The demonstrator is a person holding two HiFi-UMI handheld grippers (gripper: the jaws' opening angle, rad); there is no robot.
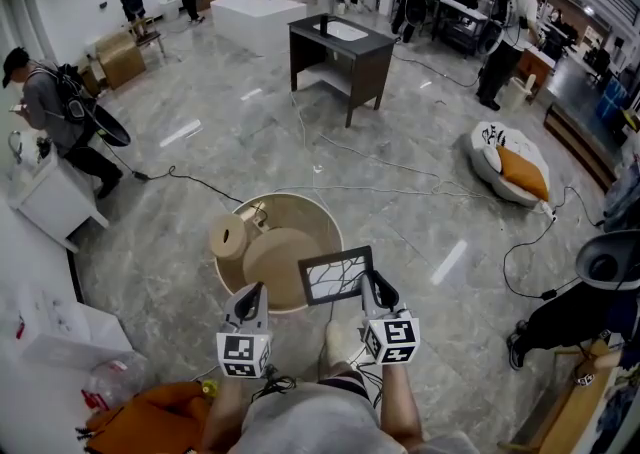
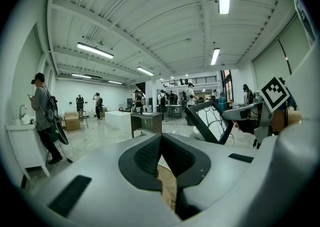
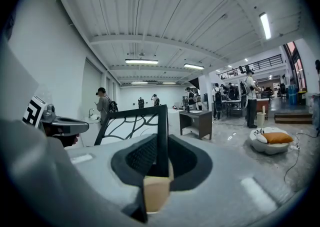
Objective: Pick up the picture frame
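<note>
The picture frame [image 1: 336, 275] is black with a white, branch-patterned panel. It hangs tilted over the near right side of a round beige table [image 1: 300, 204]. My right gripper [image 1: 368, 282] is shut on its right edge. In the right gripper view the frame's black side bar [image 3: 161, 136] stands upright between the pads. My left gripper [image 1: 256, 290] hovers over the table's near left side, shut with nothing in it, its pads [image 2: 150, 153] meeting at the tips. The left gripper view shows the frame [image 2: 210, 121] to the right, apart from that gripper.
A beige cylinder [image 1: 228, 237] and a low round disc [image 1: 275, 267] sit on the table. Cables trail over the marble floor. A dark desk [image 1: 340, 52] stands farther off, a white cushion bed [image 1: 512, 167] at right, a white cabinet [image 1: 50, 197] and a person [image 1: 60, 112] at left.
</note>
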